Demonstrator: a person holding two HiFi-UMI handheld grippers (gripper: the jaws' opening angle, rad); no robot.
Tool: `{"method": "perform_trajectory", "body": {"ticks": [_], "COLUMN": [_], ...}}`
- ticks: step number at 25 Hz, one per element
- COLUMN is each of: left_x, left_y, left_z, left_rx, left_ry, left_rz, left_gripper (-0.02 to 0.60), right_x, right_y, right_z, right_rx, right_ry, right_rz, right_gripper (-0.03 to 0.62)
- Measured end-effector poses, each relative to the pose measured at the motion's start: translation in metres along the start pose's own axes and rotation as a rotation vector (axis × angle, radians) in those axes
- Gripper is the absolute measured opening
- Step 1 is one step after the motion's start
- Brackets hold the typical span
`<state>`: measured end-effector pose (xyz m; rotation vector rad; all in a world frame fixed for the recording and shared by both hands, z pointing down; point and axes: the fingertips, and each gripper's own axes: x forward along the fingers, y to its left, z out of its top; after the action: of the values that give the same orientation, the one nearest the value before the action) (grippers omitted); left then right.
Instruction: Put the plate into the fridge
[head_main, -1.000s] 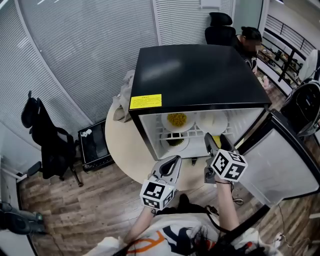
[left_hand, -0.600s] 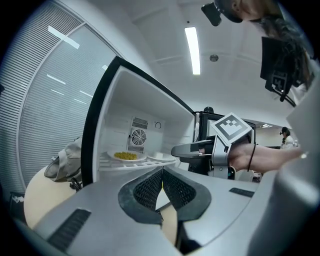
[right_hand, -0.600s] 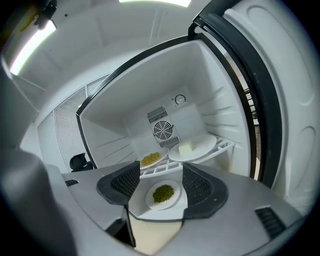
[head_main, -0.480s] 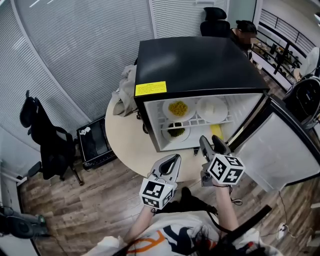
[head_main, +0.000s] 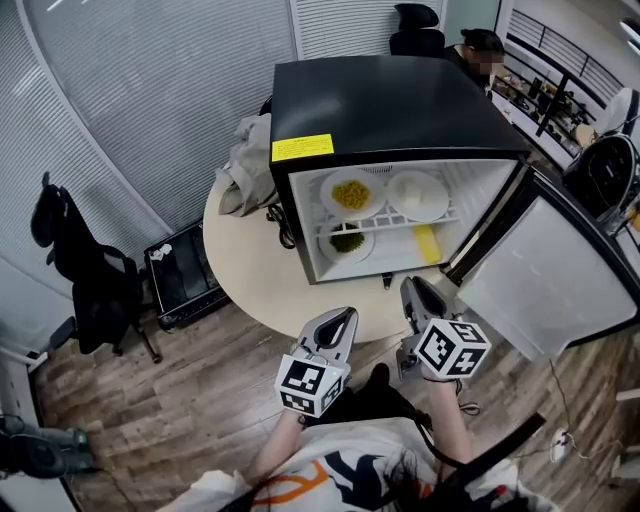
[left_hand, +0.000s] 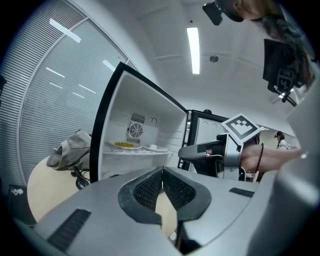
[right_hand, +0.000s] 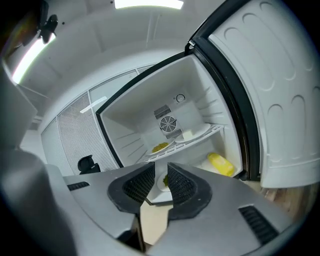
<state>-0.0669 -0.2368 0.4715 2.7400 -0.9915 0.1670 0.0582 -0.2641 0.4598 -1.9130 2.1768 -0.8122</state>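
The small black fridge (head_main: 390, 100) stands open on a round table, its door (head_main: 540, 270) swung out to the right. On its upper shelf sit a plate of yellow food (head_main: 351, 193) and a white plate (head_main: 417, 195). A plate with green food (head_main: 347, 241) and a yellow item (head_main: 427, 243) lie below. Both grippers hang in front of the fridge, apart from it. My left gripper (head_main: 345, 315) is shut and empty, its pads meeting (left_hand: 162, 170). My right gripper (head_main: 410, 285) has just been closing; a narrow gap remains (right_hand: 160, 167) with nothing in it.
The round beige table (head_main: 250, 270) carries a grey cloth bundle (head_main: 245, 165) and a black cable (head_main: 280, 225) left of the fridge. A black office chair (head_main: 80, 270) and a dark box (head_main: 180, 285) stand on the wood floor at left. A person (head_main: 480, 45) sits behind the fridge.
Both grippers have drawn back from the fridge opening toward the person's body. The right gripper's jaws have narrowed from wide apart to a slim gap. The plates inside have not moved.
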Motion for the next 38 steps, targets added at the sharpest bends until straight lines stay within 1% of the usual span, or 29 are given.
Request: {"method": "perform_trajectory", "body": {"ticks": [11, 15, 20, 23, 26, 38], "left_x": [0.000, 0.005, 0.012, 0.012, 0.007, -0.037], "left_y": [-0.020, -0.031, -0.052, -0.073, -0.092, -0.152], "left_z": [-0.010, -0.011, -0.008, -0.010, -0.015, -0.035], "left_rx": [-0.011, -0.012, -0.016, -0.010, -0.006, -0.001], "left_ry": [0.012, 0.014, 0.011, 0.015, 0.021, 0.016], "left_rz": [-0.013, -0.007, 0.015, 0.024, 0.042, 0.148], "left_gripper": [0.014, 0.014, 0.014, 0.014, 0.014, 0.014], "right_x": [-0.023, -0.034, -0.054, -0.074, -0.090, -0.150], "right_y": [-0.002, -0.010, -0.014, -0.019, -0.024, -0.015], "right_z": [-0.025, -0.024, -0.025, -0.029, -0.037, -0.063], "right_rx": [0.005, 0.000, -0.005, -0.032, -0.059, -0.056], "right_ry": [0.060, 0.066, 0.091, 0.115, 0.140, 0.197], "right_rz": [0.036, 0.039, 0.080, 0.102, 0.123, 0.264], "right_gripper": [0.078, 0.071, 0.066, 0.066, 0.064, 0.061]}}
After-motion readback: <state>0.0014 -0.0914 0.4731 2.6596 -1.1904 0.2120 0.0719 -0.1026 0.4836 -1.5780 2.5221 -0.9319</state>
